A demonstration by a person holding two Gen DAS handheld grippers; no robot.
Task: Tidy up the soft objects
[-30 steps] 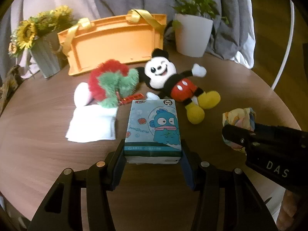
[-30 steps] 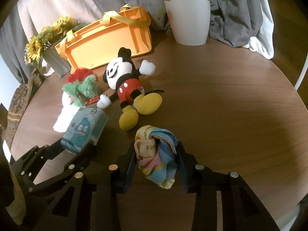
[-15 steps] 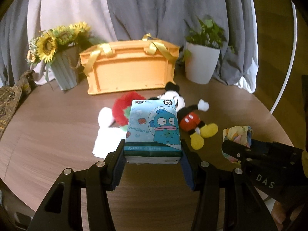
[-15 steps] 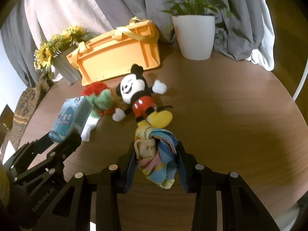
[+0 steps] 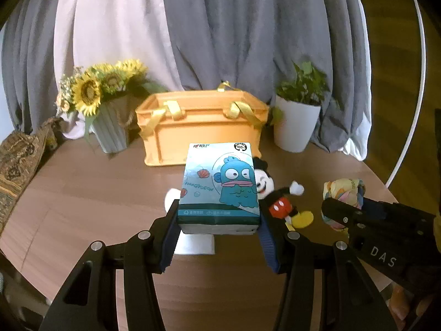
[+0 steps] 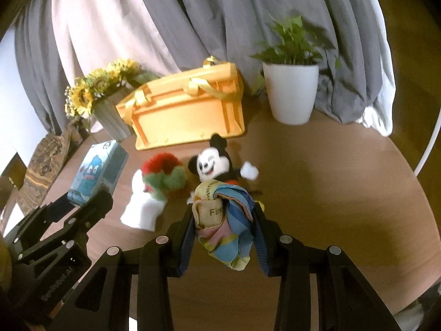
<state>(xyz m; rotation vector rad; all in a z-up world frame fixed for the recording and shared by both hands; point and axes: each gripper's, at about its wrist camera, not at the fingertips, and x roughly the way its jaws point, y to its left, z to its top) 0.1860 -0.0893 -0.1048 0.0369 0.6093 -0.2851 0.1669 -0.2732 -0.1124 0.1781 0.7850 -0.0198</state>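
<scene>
Orange plastic forms the crate at the far edge of the round wooden table in the left wrist view, yellow ribbon handles draped over its rim; its inside cannot be seen from this angle. A grey vase of sunflowers stands just to its left and a white potted plant just to its right. The left gripper points down toward the table, and its jaws are clamped at a middling width on the two sides of a blue tissue pack, which it holds clear of the tabletop. That pack hides most of the mouse plush and all but a white sliver of what lies behind it. At the right edge, the right gripper enters with a bundle of coloured cloth at its tip. In the right wrist view, the crate shows only its front wall and rim, contents again hidden. The right gripper tilts steeply down, jaws narrowed onto the crumpled cloth, which hangs between the pads above the table. Behind it the mouse plush lies near the table's middle, its lower body covered by the cloth. Beside it a red-and-green fuzzy toy lies against something white too blurred to identify. The left gripper holds the tissue pack at the left.
</scene>
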